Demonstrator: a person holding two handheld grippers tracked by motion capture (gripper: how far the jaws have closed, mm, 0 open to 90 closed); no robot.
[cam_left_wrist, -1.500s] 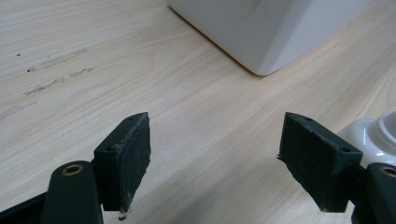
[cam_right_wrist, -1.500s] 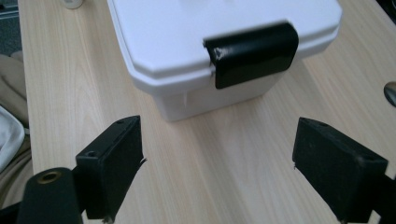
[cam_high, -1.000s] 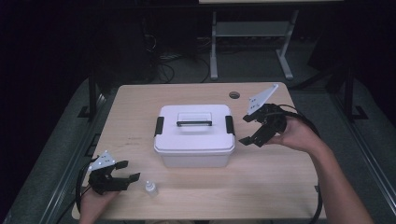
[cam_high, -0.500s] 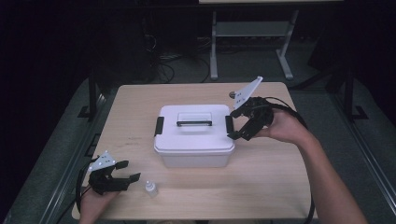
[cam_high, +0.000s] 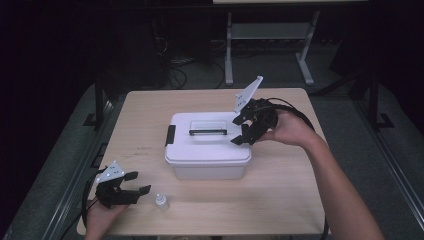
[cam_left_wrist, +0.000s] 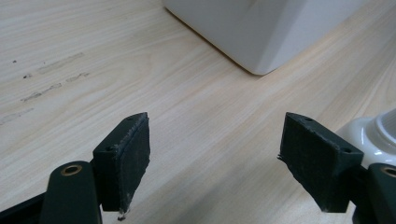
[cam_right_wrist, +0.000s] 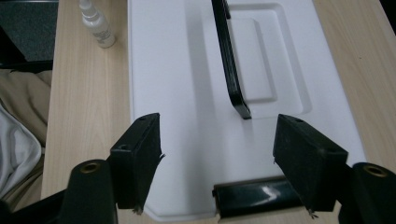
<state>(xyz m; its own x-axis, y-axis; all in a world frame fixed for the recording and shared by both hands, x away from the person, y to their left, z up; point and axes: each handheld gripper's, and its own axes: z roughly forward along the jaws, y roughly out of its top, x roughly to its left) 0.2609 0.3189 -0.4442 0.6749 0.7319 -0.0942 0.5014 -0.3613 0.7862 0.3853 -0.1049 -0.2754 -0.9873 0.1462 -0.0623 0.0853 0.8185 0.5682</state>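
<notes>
A white lidded box stands mid-table, with a black handle lying flat on its lid and a black latch on its left end. My right gripper hovers over the box's right end. In the right gripper view its jaws stand apart above the lid, with the right-end latch low between them and nothing pressed; they have just been closing somewhat. My left gripper rests open at the front left. Just right of it stands a small white bottle. Beside the right jaw in the left gripper view is that bottle.
The wooden table has bare room in front of and to the right of the box. The box's corner lies ahead in the left gripper view. A cable trails from the right gripper toward the table's right edge. Dark floor surrounds the table.
My right gripper has moved left from beside the box to over its right end, and its jaws look narrower. The left gripper, the bottle and the box have stayed put.
</notes>
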